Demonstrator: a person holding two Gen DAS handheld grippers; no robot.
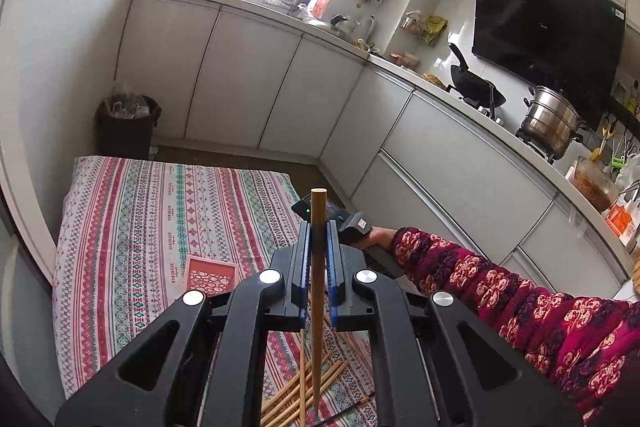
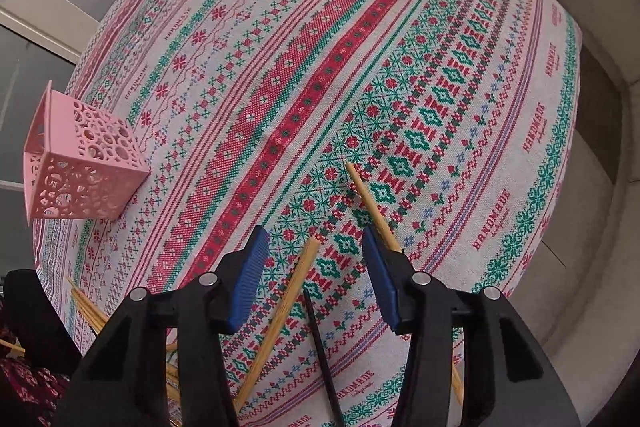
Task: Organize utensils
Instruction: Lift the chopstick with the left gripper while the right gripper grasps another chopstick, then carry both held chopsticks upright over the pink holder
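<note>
Item: wooden chopstick [image 1: 319, 267], round, plain, blunt-ended; held upright, pinched between the narrow blue pads of the left gripper [image 1: 319, 247], raised above the table

Item: loose chopsticks [image 1: 298, 395], same light wood, scattered criss-cross on the cloth below; in the right wrist view two more lie near the fingers, one [image 2: 280, 315] between them and one [image 2: 370, 205] passing beside the right-hand pad, plus a thin black stick [image 2: 322, 355]

Item: right gripper [image 2: 316, 247], fingers half apart, pointing down at the cloth, pressing on nothing; pads ribbed, blue

Item: pink holder [image 2: 80, 163], square, rigid plastic, pierced with round holes; stands well apart from the sticks, presumed destination

Item: tablecloth [image 2: 320, 47], woven, red and green bands

Handling note: centre the fingers across the one stick, not both; slim, smooth rods roll and pivot, so grip near mid-length
</note>
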